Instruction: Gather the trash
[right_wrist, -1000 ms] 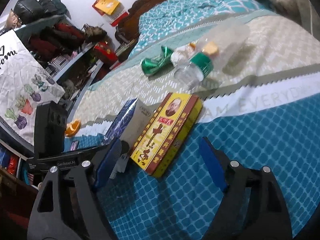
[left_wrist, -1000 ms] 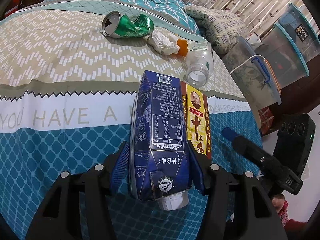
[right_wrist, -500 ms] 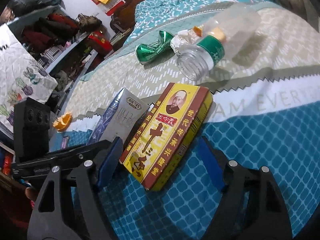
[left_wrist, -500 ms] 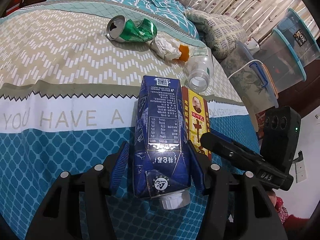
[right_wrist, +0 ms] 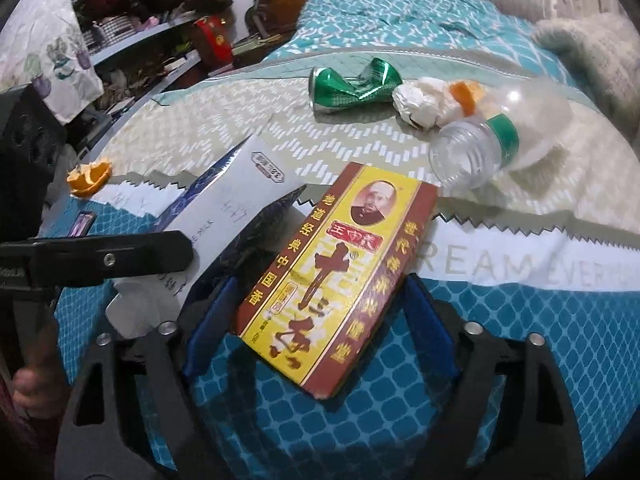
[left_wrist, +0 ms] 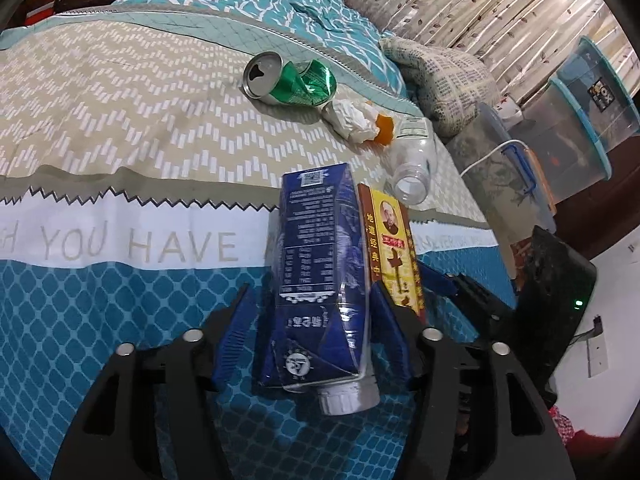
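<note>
A dark blue milk carton lies on the bed between the fingers of my left gripper, which is open around it; the left pad stands apart from it. Beside it lies a yellow and red flat box, also in the left wrist view. My right gripper is open, its blue pads either side of the box's near end. Farther off lie a crushed green can, a crumpled tissue, orange peel and an empty clear bottle.
The bedspread has beige zigzag, white lettered and teal bands. Another orange peel piece lies near the bed's left edge. Clear storage bins and a cushion stand to the right; cluttered shelves to the left.
My right gripper has moved in over the yellow box until its pads straddle the near end. My left gripper stays around the carton, its left pad now a little off it.
</note>
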The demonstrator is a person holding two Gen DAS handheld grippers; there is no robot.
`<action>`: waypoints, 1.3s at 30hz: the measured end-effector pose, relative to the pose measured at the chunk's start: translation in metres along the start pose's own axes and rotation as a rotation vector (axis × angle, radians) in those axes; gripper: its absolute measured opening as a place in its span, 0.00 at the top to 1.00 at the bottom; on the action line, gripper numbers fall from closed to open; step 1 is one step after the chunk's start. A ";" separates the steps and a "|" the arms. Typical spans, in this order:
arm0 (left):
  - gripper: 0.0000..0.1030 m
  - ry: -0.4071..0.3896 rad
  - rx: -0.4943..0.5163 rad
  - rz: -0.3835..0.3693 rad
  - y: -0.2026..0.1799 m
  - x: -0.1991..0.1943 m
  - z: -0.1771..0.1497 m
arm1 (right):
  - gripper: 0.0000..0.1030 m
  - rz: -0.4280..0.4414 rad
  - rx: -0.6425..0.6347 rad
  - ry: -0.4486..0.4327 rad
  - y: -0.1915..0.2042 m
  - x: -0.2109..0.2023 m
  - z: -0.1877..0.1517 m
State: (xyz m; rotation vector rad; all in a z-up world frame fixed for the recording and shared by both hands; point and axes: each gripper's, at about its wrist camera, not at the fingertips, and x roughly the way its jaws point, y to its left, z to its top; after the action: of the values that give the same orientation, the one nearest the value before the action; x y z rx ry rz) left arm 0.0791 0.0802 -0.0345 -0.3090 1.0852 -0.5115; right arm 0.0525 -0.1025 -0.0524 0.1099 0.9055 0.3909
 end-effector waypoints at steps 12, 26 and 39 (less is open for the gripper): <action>0.32 0.025 -0.012 0.016 -0.002 0.009 0.000 | 0.33 -0.130 -0.050 -0.040 -0.038 -0.047 -0.029; 0.23 0.021 -0.008 0.019 -0.012 0.009 0.004 | 0.26 -0.218 0.006 -0.032 -0.082 -0.072 -0.047; 0.20 0.026 0.003 0.022 -0.019 0.014 0.006 | 0.32 -0.219 -0.044 -0.027 -0.066 -0.064 -0.050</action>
State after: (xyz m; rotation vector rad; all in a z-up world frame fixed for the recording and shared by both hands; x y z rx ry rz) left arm 0.0853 0.0565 -0.0334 -0.2883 1.1122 -0.4981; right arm -0.0032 -0.1911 -0.0520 -0.0247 0.8716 0.2050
